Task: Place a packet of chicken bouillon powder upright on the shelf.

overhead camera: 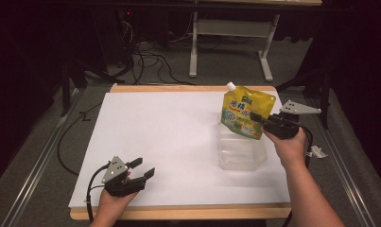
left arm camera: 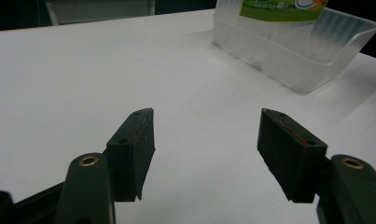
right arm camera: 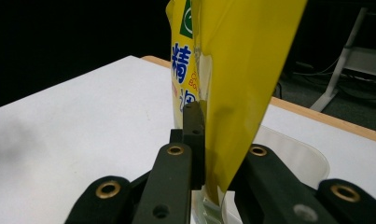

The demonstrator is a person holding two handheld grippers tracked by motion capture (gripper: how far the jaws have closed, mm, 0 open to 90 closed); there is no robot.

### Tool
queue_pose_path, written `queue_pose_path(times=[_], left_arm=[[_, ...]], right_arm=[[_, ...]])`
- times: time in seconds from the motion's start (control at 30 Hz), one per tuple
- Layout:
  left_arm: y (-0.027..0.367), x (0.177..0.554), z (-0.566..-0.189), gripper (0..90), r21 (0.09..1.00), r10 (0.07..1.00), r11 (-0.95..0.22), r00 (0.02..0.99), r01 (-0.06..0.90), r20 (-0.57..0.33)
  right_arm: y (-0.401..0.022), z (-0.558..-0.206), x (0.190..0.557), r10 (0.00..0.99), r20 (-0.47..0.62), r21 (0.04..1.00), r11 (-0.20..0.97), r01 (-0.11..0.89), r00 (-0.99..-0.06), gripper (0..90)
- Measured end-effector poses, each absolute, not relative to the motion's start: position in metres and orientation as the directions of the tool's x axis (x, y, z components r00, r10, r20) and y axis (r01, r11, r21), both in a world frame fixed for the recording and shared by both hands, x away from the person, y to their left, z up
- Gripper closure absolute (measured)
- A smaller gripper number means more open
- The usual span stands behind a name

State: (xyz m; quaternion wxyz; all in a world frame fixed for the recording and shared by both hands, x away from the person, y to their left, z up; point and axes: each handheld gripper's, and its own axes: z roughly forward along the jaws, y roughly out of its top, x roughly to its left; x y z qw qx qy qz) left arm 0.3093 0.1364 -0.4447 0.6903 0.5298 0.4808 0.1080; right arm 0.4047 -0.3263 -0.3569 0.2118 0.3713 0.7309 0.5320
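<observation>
A yellow spouted pouch (overhead camera: 245,111) with a white cap hangs upright over a clear plastic tub (overhead camera: 241,152) on the white table top. My right gripper (overhead camera: 260,121) is shut on the pouch's right edge; in the right gripper view the yellow pouch (right arm camera: 232,84) is pinched between the black jaws at my right gripper (right arm camera: 209,140). My left gripper (overhead camera: 143,166) rests near the table's front left, open, with nothing between its jaws. In the left gripper view my left gripper (left arm camera: 206,116) faces the clear tub (left arm camera: 288,51), with the pouch's bottom (left arm camera: 281,7) above it.
A white sheet (overhead camera: 174,137) covers the wooden table (overhead camera: 178,212). Behind the table stand a white frame leg (overhead camera: 193,47) and loose black cables (overhead camera: 150,61) on the floor. A metal rail (overhead camera: 34,170) runs along the left side.
</observation>
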Motion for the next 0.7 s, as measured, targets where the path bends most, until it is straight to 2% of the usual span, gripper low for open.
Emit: queue_pose_path(times=[0.7], left_arm=[[0.1361,0.3099,-0.4469,37.3,0.836,0.663,0.406,0.510,0.370,-0.548]], right_arm=[[-0.3277,-0.3594,0.4063,0.750,0.093,0.942,0.148,0.302,-0.655,87.1]])
